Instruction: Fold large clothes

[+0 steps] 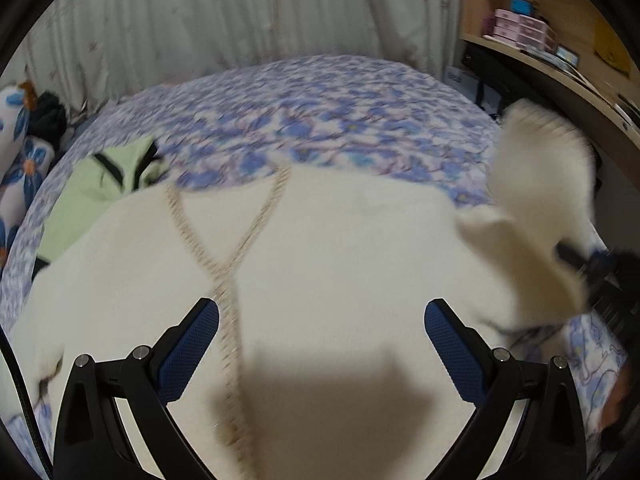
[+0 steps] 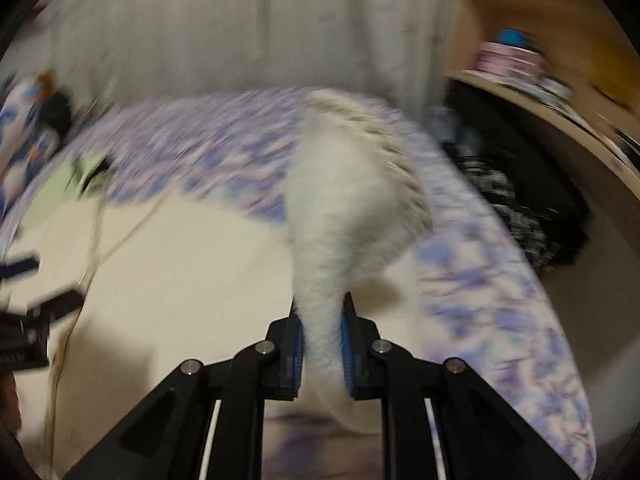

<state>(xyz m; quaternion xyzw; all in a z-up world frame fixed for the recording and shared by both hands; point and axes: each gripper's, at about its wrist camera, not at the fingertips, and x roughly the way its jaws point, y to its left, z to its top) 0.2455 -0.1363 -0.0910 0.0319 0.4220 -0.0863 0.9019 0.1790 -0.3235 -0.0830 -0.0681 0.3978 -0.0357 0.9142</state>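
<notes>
Nearest the left wrist lens, left gripper (image 1: 321, 316) spread wide, blue pads far apart, gripping nothing, poised over the cream cardigan (image 1: 320, 256). Between the pads, a braided V-neck trim (image 1: 230, 264) running down the garment's middle, a dark shadow across the cloth below. Off to the right of that view, a sleeve (image 1: 532, 216) lifted clear of the body and blurred, pinched at its lower end by the other tool.

Closest to the right wrist lens, right gripper (image 2: 321, 320) nearly closed, pads pressed against both sides of that sleeve (image 2: 340, 220), which rises from the jaws and flops over at its ribbed cuff. At that view's left edge, the left gripper as a dark blur.

Under it all, a bed (image 1: 340, 120) in a blue-and-white floral cover, the cardigan's body spread flat on its near half. Partly beneath the cardigan's far left corner, a pale green garment (image 1: 100, 196) with black trim. Further left, floral pillows (image 1: 28, 168). Behind the bed, pale curtains (image 1: 240, 20). At far right, a wooden shelf (image 1: 560, 68) carrying pink boxes (image 1: 520, 30).
</notes>
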